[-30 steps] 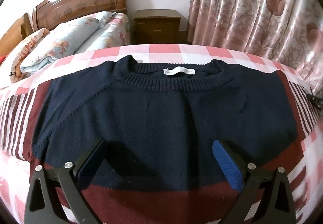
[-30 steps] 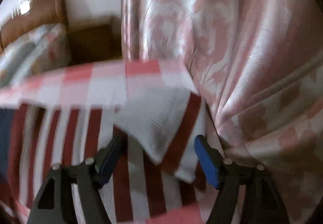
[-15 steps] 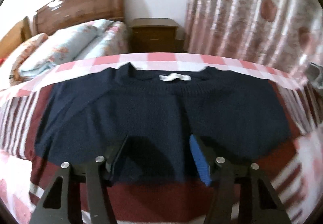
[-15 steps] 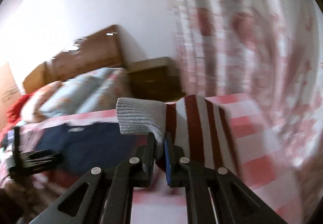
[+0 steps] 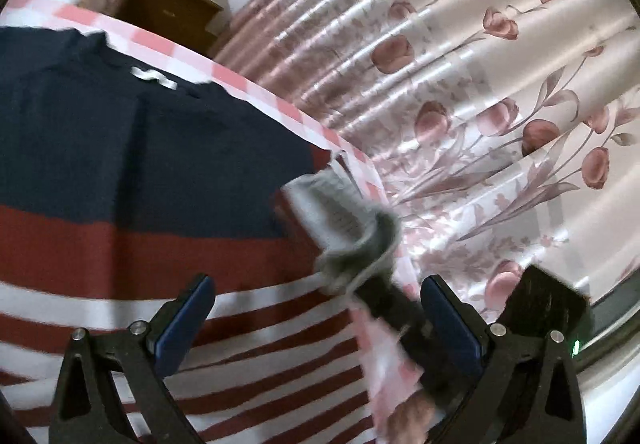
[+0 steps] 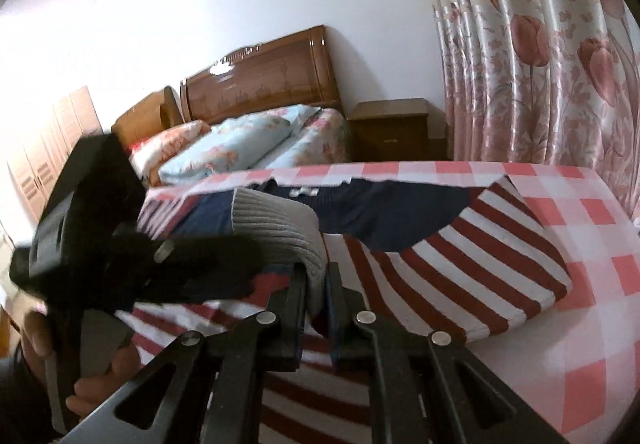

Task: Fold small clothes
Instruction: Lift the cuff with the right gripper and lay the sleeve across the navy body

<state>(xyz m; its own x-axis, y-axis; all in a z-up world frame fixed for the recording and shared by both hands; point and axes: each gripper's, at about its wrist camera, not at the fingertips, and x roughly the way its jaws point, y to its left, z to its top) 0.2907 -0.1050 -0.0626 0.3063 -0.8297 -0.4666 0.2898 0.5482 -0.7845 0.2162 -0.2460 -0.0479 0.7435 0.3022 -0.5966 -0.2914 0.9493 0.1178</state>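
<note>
Right gripper (image 6: 317, 286) is clamped on the grey ribbed cuff (image 6: 280, 228) of the sweater's sleeve (image 6: 472, 264), pads pressed tight with the knit bunched between them. Sleeve is red-and-white striped, lifted off the cloth and draped across toward the sweater's body, its far end joining the navy shoulder. Sweater (image 5: 140, 171) lies flat on the pink-and-white checked cloth (image 6: 580, 284) covering the worktop: navy across the chest, a solid red band below, then red-and-white stripes, white label (image 5: 154, 77) at the neck. Left gripper (image 5: 316, 328) is spread wide, nothing between its blue pads (image 5: 186, 322), hovering over the striped lower part near the sweater's right edge. From the left wrist view, the right gripper shows just ahead with the grey cuff in its tip, blurred. From the right wrist view, the left gripper's black body sits close at the left, a hand (image 6: 100, 376) gripping its handle. Behind: bed with wooden headboard (image 6: 260, 79) and floral pillows, a brown nightstand (image 6: 394, 129), floral pink curtain (image 5: 460, 83) on the right.
</note>
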